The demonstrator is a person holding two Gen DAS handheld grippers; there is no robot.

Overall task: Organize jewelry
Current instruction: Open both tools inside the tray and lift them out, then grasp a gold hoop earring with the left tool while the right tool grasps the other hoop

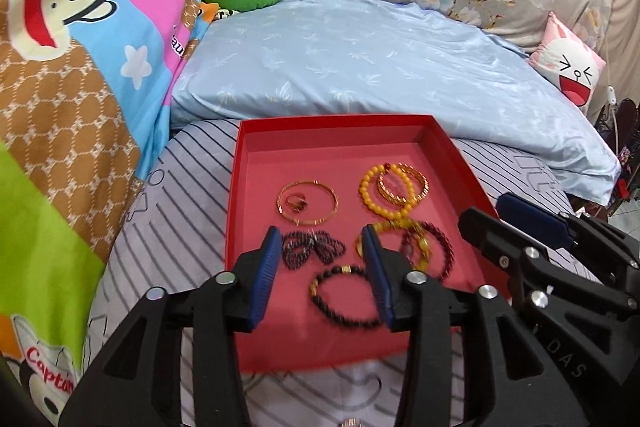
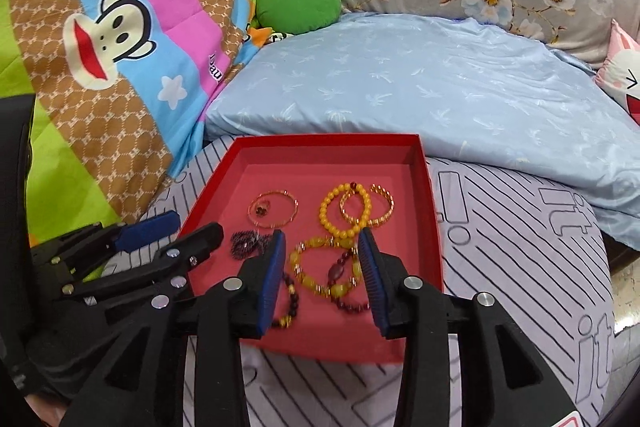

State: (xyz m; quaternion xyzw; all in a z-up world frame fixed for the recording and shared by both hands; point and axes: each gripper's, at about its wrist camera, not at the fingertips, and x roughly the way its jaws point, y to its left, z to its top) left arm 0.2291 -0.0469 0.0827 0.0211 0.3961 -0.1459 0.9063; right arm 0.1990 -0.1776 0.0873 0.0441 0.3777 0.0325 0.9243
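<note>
Both grippers' jaws gape, empty, above tray (image 1: 452,147).

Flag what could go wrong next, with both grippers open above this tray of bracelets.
1. The yellow bead bracelet overlaps the gold chain bangle; gripping one may drag the other.
2. The red tray sits on soft bedding, so a push could tilt it.
3. The left gripper and right gripper are close together and could collide.
</note>
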